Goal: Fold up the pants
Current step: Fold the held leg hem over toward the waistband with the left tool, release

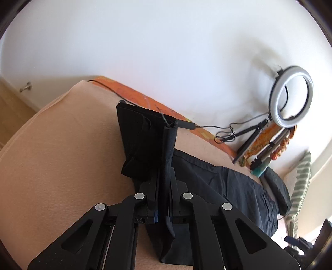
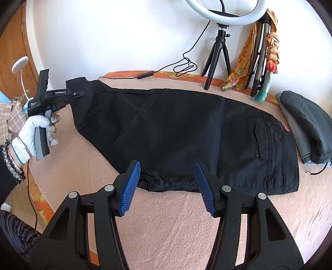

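- The black pants (image 2: 176, 133) lie flat on a pink blanket (image 2: 166, 224) that covers the bed. They stretch from left to right in the right wrist view.
- The waist end with a pocket is on the right. The leg ends are on the left.
- The left tool (image 1: 164, 182) is pressed shut on the leg end of the pants. A fold of dark cloth sticks up between its two fingers.
- In the right wrist view, a hand in a white glove (image 2: 36, 133) holds the left tool by its handle at the left end of the pants. The cloth there is lifted a little off the blanket.
- The right tool (image 2: 167, 187) is spread open. Its blue pads (image 2: 130, 187) are apart and pinch nothing.
- The right tool hangs over the near edge of the pants, around the middle. I cannot tell if its tips touch the cloth.
- A white ring light (image 2: 226, 16) on a small black tripod (image 2: 217, 60) stands at the back by the wall.
- A folded grey cloth (image 2: 307, 124) lies just beside the waist end, on the right.
- An orange scarf (image 2: 240, 68) hangs near the tripod.
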### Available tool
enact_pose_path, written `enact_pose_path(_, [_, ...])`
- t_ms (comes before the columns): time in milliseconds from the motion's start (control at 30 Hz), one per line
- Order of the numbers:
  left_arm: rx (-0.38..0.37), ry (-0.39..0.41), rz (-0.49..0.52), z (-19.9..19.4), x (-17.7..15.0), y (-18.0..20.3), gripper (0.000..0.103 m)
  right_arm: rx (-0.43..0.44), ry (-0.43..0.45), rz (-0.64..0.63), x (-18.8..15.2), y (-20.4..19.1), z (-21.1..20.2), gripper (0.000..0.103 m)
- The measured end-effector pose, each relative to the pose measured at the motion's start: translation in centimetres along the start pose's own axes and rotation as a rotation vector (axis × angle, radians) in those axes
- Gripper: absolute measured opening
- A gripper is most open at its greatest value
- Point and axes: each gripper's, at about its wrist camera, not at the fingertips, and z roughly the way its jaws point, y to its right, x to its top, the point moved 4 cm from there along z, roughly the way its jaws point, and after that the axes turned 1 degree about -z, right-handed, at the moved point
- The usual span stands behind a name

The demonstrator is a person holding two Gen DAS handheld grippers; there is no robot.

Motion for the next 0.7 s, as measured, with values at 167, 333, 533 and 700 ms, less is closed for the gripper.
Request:
enact_pose_path(167, [-0.042,-0.082,0.246,1.7,-3.6,6.8,0.004,0.017,0.006,0.074,0.5,1.3,0.1,0.057])
enact_pose_path(333, [-0.044,-0.138,0.337,2.8,-6.1,8.9,0.004,0.014,0.010,0.100,0.8,2.1,0.0,0.057])
enact_pose_path(533, [-0.005,-0.150,0.347,1.3,-6.1,6.6,0.012,0.000,0.006,0.050,0.8,1.4,0.3,0.057])
enact_pose_path(700, [-0.014,-0.113,0.349,-0.7,-5.1,6.2,0.028,0.010,0.007,0.039,0.8,0.9,0.4,0.057])
